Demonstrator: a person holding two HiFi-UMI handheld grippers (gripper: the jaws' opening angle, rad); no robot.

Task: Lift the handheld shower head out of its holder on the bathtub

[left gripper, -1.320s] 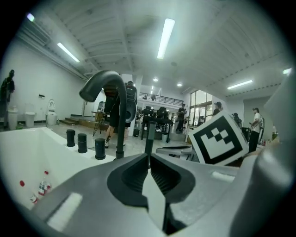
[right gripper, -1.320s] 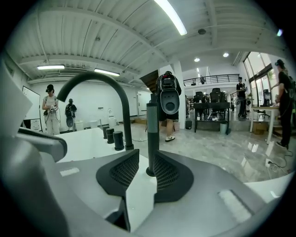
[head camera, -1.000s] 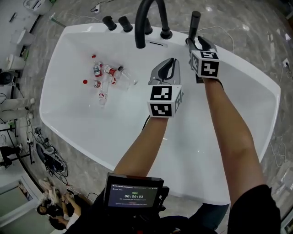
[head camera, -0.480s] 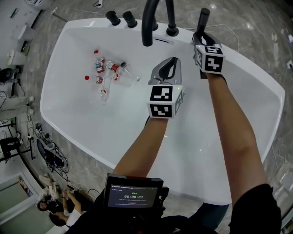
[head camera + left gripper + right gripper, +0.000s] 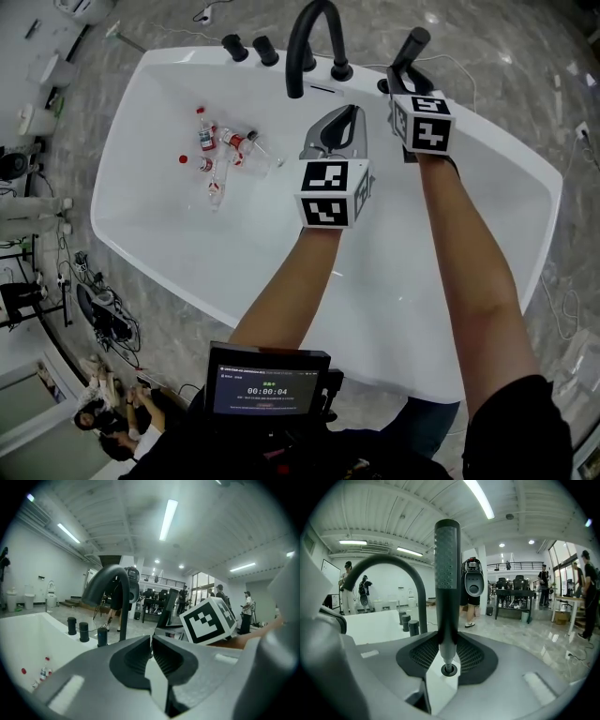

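Right tool point(image 5: 449, 648) clamped on shower head point(image 5: 447, 564), left tool point(image 5: 151, 649) closed, empty

Timer value 00:00:04 is displayed on the small screen point(image 5: 269, 386) at the bottom of the head view. The finer lines above and below it cannot be read.
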